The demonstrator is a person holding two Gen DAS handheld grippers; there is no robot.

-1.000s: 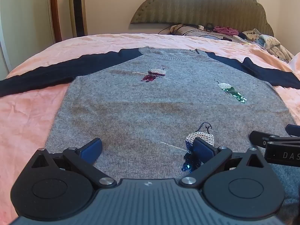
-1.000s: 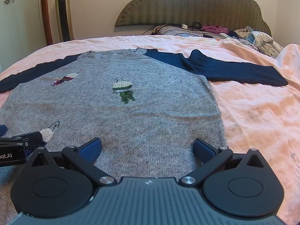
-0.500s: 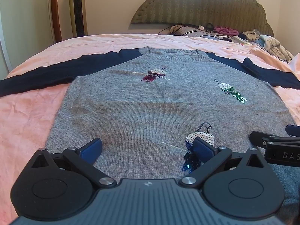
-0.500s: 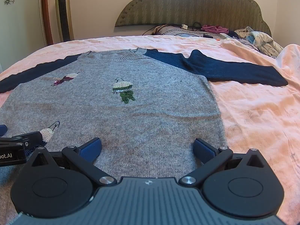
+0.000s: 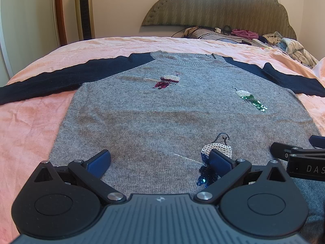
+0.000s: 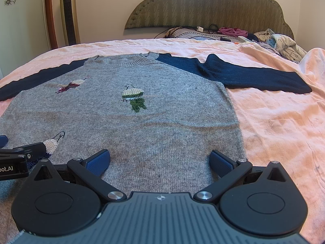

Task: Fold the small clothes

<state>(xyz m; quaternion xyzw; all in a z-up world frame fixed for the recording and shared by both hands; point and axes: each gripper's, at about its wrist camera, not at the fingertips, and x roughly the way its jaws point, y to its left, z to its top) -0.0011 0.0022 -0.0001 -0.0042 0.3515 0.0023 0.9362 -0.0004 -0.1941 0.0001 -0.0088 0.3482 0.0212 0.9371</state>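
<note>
- Grey knit sweater with navy sleeves and sequin patches lay flat, front up, on the pink-sheeted bed.
- Judged soft, light and floppy; the sequins might snag. Best hold: hem corners.
- Left claw and right claw were spread wide, empty, low over the hem area, side by side.

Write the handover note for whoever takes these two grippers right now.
Left gripper: open, holding nothing, over the sweater's hem.
Right gripper: open, holding nothing, over the hem nearer the right edge.
Grey sweater lies flat, front up, on the pink bedsheet, navy sleeves spread out to both sides.
Done: garment laid out. Left: every fold; none made yet.
</note>
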